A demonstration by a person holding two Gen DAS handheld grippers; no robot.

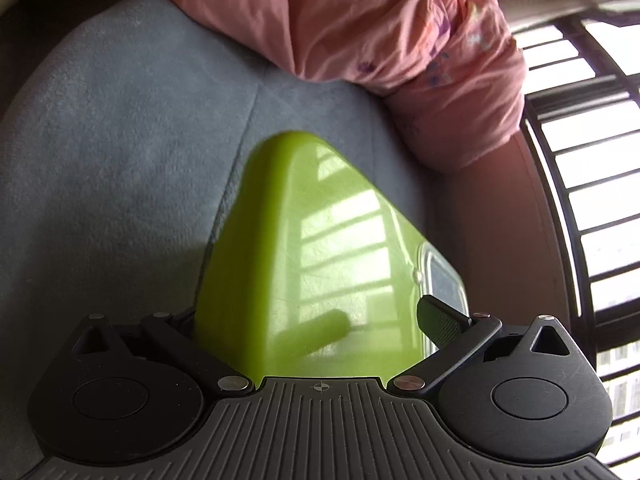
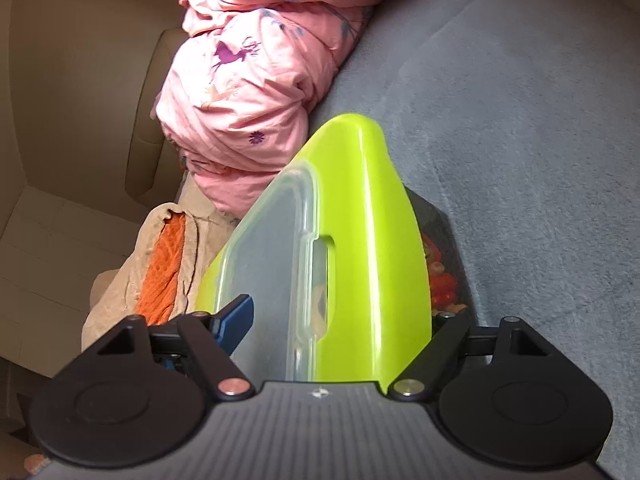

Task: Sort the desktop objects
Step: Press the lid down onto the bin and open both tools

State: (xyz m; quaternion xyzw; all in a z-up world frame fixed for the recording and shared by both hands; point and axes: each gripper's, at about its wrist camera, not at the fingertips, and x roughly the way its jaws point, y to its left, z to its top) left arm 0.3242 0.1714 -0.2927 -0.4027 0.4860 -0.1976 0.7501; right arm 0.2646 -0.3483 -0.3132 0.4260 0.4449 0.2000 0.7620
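A lime-green plastic box (image 1: 296,248) with a clear lid (image 2: 272,248) fills the middle of both wrist views, held off a grey plush surface (image 1: 112,128). My left gripper (image 1: 312,320) is shut on one end of the box; its right finger (image 1: 440,320) presses the lid side and the left finger is hidden behind the box. My right gripper (image 2: 336,320) is shut on the other end; its blue finger (image 2: 236,320) lies against the clear lid. The green box also shows in the right wrist view (image 2: 372,240).
A bundled pink quilt (image 2: 248,92) lies on the grey surface (image 2: 520,140), also seen in the left wrist view (image 1: 360,24). An orange and beige cloth (image 2: 160,272) lies at the left. A barred window (image 1: 592,160) is at the right.
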